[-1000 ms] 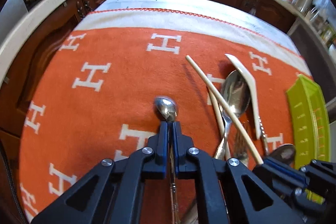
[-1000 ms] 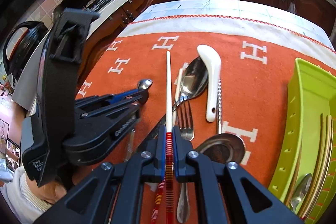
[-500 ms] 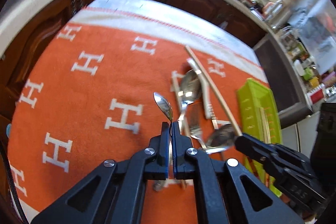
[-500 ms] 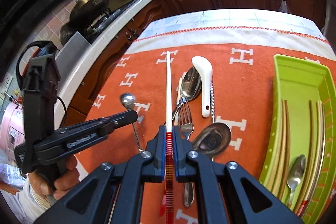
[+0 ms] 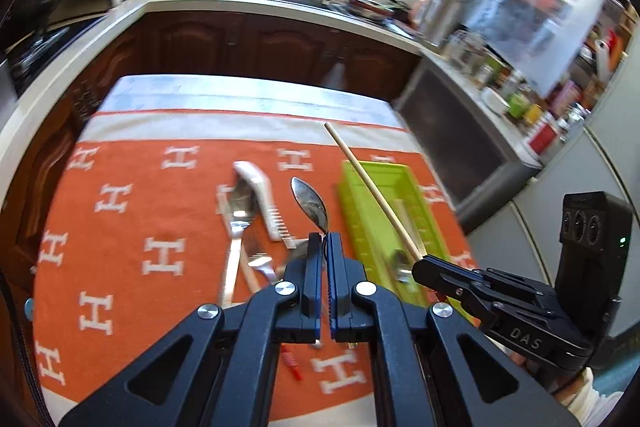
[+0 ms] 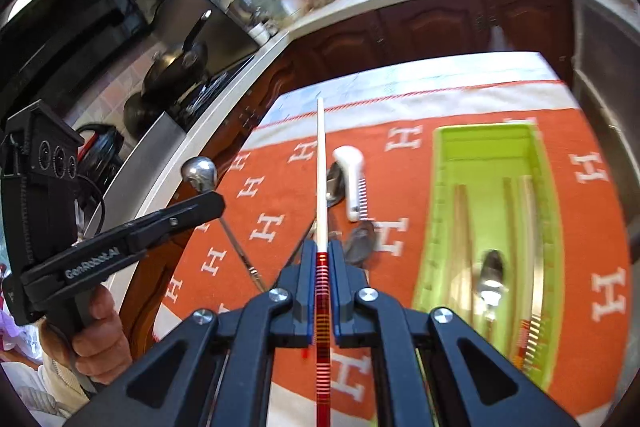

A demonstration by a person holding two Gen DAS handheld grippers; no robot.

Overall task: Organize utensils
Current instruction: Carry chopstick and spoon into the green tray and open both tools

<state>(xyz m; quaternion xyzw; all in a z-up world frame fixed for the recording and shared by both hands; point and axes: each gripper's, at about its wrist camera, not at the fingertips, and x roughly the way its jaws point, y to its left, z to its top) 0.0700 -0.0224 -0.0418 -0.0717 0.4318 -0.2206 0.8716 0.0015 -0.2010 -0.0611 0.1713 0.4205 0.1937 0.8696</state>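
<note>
My left gripper [image 5: 325, 241] is shut on a small metal spoon [image 5: 310, 201], held in the air with its bowl up above the orange cloth; in the right wrist view the spoon [image 6: 199, 171] sticks out of that gripper [image 6: 218, 202] at the left. My right gripper [image 6: 322, 247] is shut on a chopstick [image 6: 321, 163] with a pale shaft and red-striped end. It shows in the left wrist view as a chopstick [image 5: 370, 189] slanting over the green tray [image 5: 426, 223]. The tray [image 6: 440, 187] holds chopsticks and a spoon [image 6: 491, 277].
On the orange cloth [image 5: 132, 211] lie a white ceramic spoon [image 5: 256, 181], a metal spoon [image 5: 242, 203], a fork [image 5: 256, 259] and a dark ladle bowl [image 6: 360, 243]. Dark wooden cabinets and a pale counter [image 5: 192, 3] ring the table's far side. A person's hand [image 6: 100, 331] grips the left tool.
Both grippers have risen off the cloth with their utensils. The left one has swung right toward the green tray; the right one has moved over toward the tray's left side.
</note>
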